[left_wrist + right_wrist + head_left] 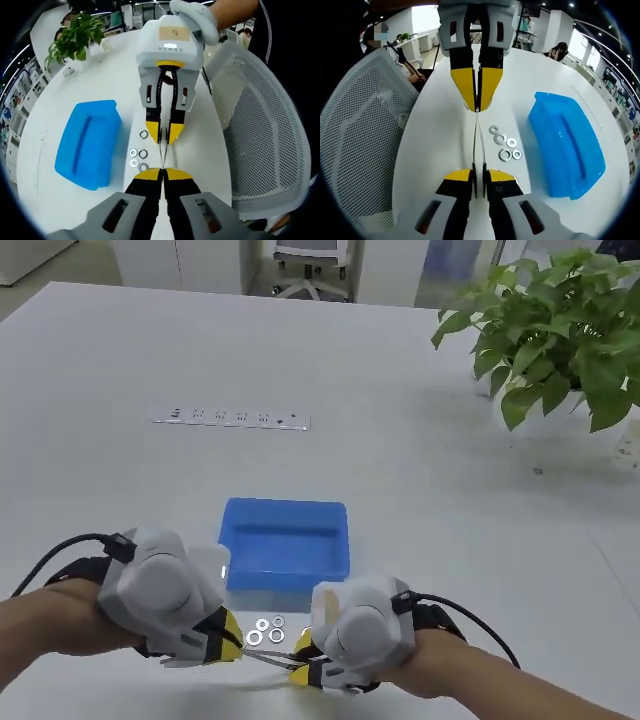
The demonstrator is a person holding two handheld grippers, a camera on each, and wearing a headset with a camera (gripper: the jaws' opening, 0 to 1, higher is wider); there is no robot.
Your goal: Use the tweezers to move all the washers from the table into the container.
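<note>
Left gripper: jaws pressed together on one end of the tweezers.
Right gripper: jaws clamped on the tweezers' other end, tip to tip with the left gripper.
Tweezers: span the short gap between both grippers, thin arms converging toward the left gripper.
Washers: five, loose on the surface, just beside the tweezers, on the container side.
Container: blue, near the washers.
Farther out: power strip, potted plant, mesh chair.

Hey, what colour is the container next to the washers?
The container is solid bright blue; it shows best in the left gripper view.
</note>
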